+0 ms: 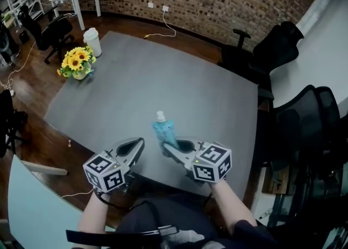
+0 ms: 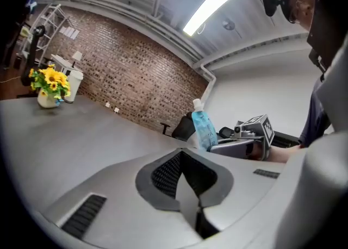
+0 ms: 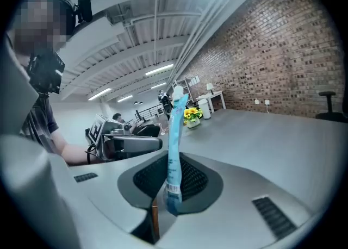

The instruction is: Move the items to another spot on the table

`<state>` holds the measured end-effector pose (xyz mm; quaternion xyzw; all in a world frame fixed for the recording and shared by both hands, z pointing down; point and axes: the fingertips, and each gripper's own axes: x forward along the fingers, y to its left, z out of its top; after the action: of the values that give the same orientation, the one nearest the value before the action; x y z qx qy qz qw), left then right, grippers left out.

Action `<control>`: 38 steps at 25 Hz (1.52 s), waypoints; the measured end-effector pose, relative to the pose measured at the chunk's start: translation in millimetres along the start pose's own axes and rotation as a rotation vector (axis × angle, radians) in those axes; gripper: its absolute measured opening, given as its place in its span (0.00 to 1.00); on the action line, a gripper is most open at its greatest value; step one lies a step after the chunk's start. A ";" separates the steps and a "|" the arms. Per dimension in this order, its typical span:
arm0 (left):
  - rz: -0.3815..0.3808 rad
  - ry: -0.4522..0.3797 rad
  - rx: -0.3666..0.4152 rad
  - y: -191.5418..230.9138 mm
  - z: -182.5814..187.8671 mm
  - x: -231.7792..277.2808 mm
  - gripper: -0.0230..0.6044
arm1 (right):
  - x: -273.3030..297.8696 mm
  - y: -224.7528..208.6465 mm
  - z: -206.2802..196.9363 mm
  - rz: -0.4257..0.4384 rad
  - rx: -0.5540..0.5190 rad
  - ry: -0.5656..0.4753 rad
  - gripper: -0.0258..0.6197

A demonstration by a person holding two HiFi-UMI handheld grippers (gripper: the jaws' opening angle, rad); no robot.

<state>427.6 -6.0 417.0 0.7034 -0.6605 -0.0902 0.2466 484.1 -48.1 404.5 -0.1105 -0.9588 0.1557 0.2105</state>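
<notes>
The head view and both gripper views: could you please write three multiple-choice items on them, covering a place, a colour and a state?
1. Where do the sunflowers stand? A) at the table's far left corner B) between the grippers C) on a chair
2. What colour is the pouch? A) red B) blue C) yellow
3. The right gripper is: A) open, empty B) shut on nothing C) shut on the pouch
Answers: 1 A, the head view shows them there; 2 B, it is blue in all three views; 3 C, the right gripper view shows it pinched between the fingers.
</notes>
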 end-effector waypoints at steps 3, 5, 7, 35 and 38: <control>0.112 -0.017 -0.041 28.4 -0.2 -27.5 0.03 | 27.3 8.4 7.5 0.053 -0.052 0.002 0.10; 0.184 -0.010 -0.051 38.9 -1.0 -37.7 0.03 | 35.5 7.1 13.4 0.081 -0.057 -0.006 0.10; 0.244 0.001 -0.047 45.8 -0.9 -44.8 0.03 | 40.5 5.9 17.6 0.121 -0.039 -0.025 0.10; 0.804 0.052 0.103 35.7 -11.0 -118.2 0.03 | 62.2 22.4 2.6 0.647 0.028 -0.011 0.10; 0.844 0.025 0.091 41.2 -11.6 -140.0 0.03 | 63.6 28.9 1.9 0.663 0.023 -0.006 0.10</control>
<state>380.9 132.7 418.4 0.3824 -0.8908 0.0565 0.2389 431.1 -4.2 416.4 -0.4137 -0.8693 0.2271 0.1470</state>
